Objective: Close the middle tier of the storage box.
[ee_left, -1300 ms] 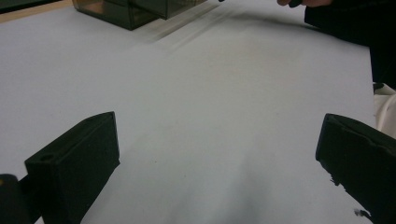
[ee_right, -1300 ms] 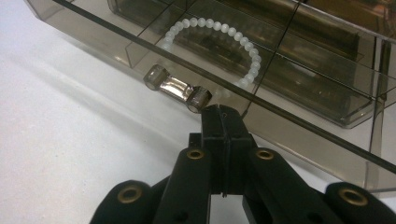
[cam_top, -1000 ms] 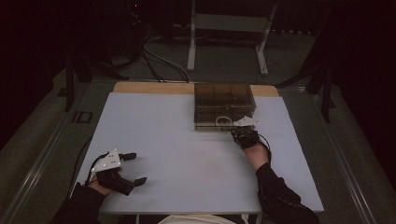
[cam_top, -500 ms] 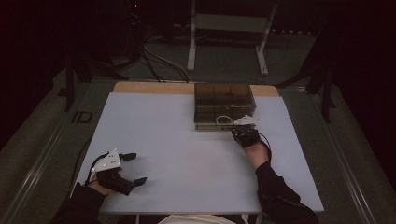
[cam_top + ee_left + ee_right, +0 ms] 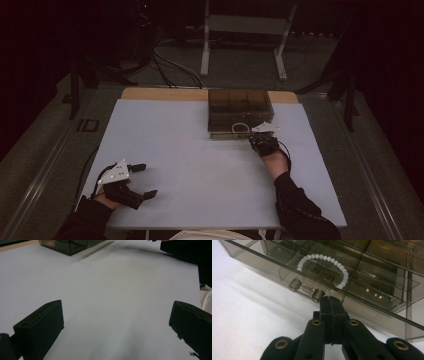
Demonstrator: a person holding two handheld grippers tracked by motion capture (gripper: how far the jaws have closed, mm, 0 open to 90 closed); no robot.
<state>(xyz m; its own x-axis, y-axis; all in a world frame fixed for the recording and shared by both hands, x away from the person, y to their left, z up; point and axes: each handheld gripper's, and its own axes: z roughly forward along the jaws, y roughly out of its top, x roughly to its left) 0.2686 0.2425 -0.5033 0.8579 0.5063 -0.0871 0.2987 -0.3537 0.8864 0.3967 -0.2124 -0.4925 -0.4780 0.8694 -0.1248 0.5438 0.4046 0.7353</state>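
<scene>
the smoky, see-through organiser box (image 5: 240, 111) sits at the far middle of the white table (image 5: 190, 165), its inside split by clear walls into several compartments. the right claw (image 5: 262, 141) is clenched, its 2 jaws pressed flat together with nothing between them, the tips right at the box's near front wall. the right gripper view brings out what the high view barely hints at: a ring of white beads, a bracelet (image 5: 323, 268), lying flat in a front compartment, and a small clear handle (image 5: 306, 290) on the drawer front, just left of the jaw tips; whether the tips touch it i cannot tell. the left claw (image 5: 141, 180) rests near the table's front left corner, released, jaws spread wide over bare table. the left gripper view shows a corner of the box (image 5: 67, 245) far off.
</scene>
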